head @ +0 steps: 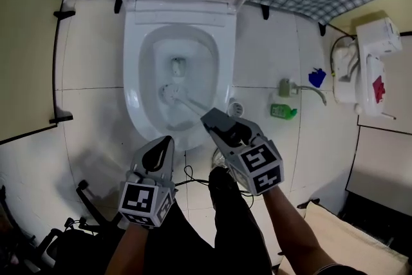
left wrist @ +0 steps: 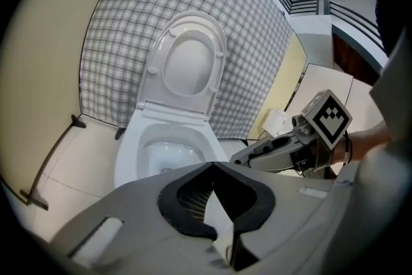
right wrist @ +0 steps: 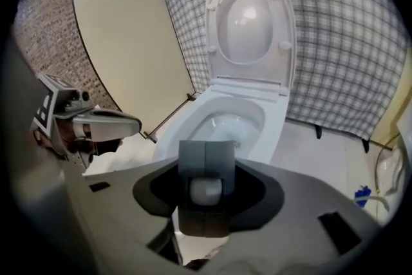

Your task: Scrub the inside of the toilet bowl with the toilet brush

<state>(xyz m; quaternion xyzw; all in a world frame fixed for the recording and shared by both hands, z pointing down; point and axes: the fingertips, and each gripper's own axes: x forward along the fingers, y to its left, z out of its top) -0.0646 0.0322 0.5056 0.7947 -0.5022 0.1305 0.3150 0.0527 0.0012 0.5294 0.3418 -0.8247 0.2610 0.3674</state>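
Observation:
The white toilet stands with lid and seat raised. The brush head lies inside the bowl just below the drain, and its handle slants down-right into my right gripper. In the right gripper view the jaws are shut on the white handle end, with the bowl ahead. My left gripper hovers in front of the bowl's near rim with its jaws together and nothing in them. The left gripper view shows the bowl and the right gripper beyond my left gripper.
A round brush holder sits on the floor right of the toilet. Further right are a green bottle, a blue object and a white wall unit. A beige partition closes the left side. Cables trail by my legs.

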